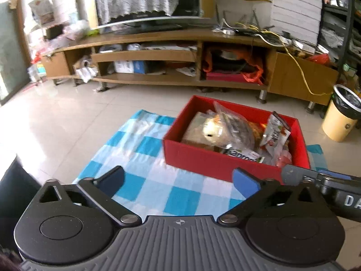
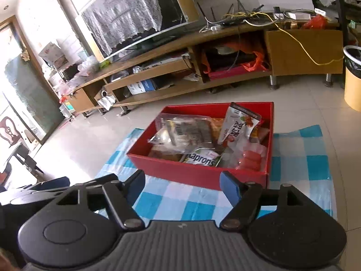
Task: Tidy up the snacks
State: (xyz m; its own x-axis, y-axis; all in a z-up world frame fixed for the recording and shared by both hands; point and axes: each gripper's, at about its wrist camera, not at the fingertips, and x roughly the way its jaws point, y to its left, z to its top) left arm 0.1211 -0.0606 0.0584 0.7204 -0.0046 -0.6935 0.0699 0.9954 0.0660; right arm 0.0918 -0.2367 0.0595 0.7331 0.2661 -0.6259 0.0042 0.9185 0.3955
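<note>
The snacks (image 2: pixel 198 140) lie heaped in a red box (image 2: pixel 198 171) on a blue-and-white checked cloth (image 2: pixel 180 201) spread over the tiled floor (image 1: pixel 90 108). A white-and-red packet (image 2: pixel 239 122) stands tilted at the box's far right (a clear bag (image 1: pixel 227 128) lies across the heap). The left gripper (image 1: pixel 179 180) gapes wide, nothing between its jaws; the right gripper (image 2: pixel 182 185) is parted too, empty, both hanging short of the box. Behind stands a wooden TV stand (image 1: pixel 158 56).

The tiled floor (image 2: pixel 304 103) carried a blue-and-white checked cloth (image 2: pixel 180 201). On that cloth stood a red box (image 2: pixel 198 171), and a yellow bin (image 1: pixel 338 124) stood on the tiles nearby.
</note>
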